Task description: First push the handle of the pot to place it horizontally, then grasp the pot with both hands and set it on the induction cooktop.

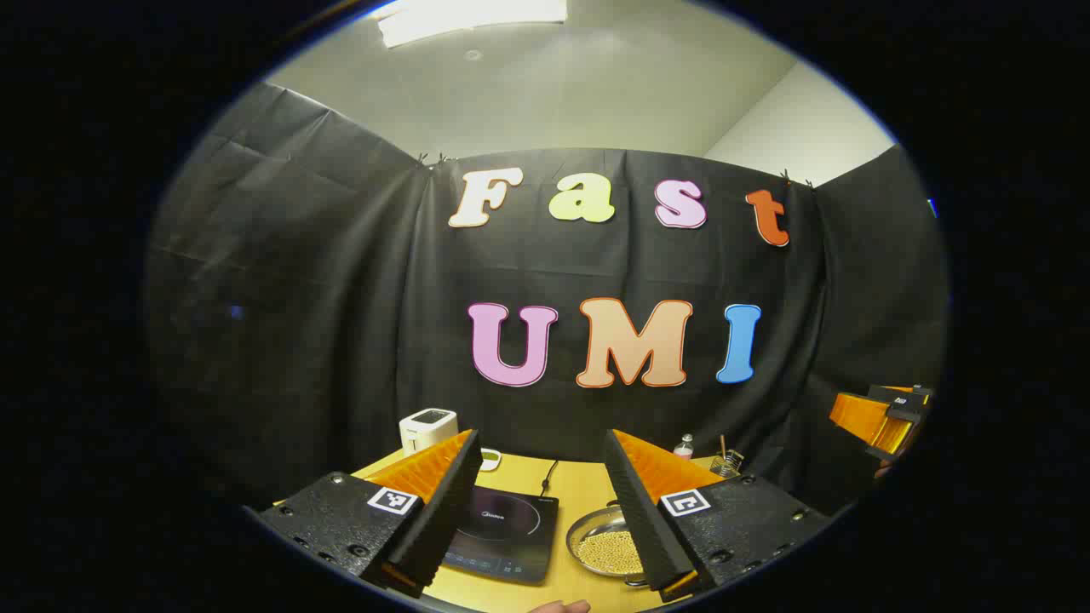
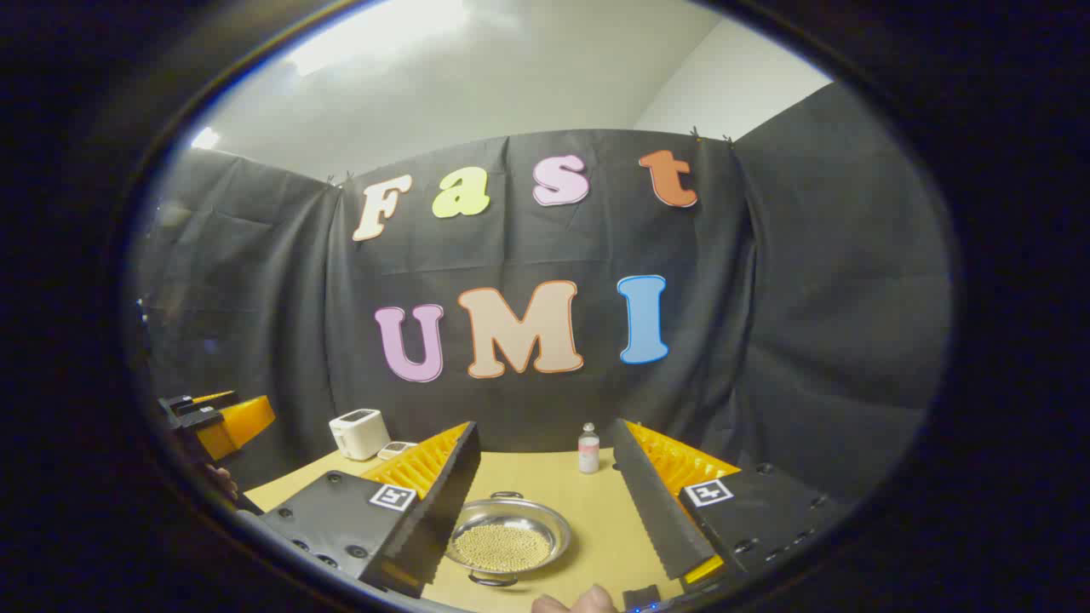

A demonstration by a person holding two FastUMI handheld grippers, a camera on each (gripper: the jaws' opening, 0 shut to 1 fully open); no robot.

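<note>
We hold both grippers high, jaws spread wide, nothing grasped. The pot (image 2: 509, 541) sits below between the right gripper (image 2: 545, 502) jaws, beside the cooktop (image 1: 502, 532). Left gripper (image 1: 541, 511) idle; pushing and lifting remain.

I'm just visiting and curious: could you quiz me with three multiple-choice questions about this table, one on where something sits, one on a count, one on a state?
1. Where is the pot in relation to the induction cooktop?
A. on top of it
B. beside it on the table
C. under the table

2. How many handles show on the pot's rim?
A. two
B. none
C. five

3. How do the right gripper and left gripper stand?
A. both clamped on the pot
B. both open, above the table
C. one holding a bottle

Answers: 1 B, the left gripper view shows the pot right of the cooktop. 2 A, loops sit on the near and far rim. 3 B, wide gaps separate their fingers.
</note>
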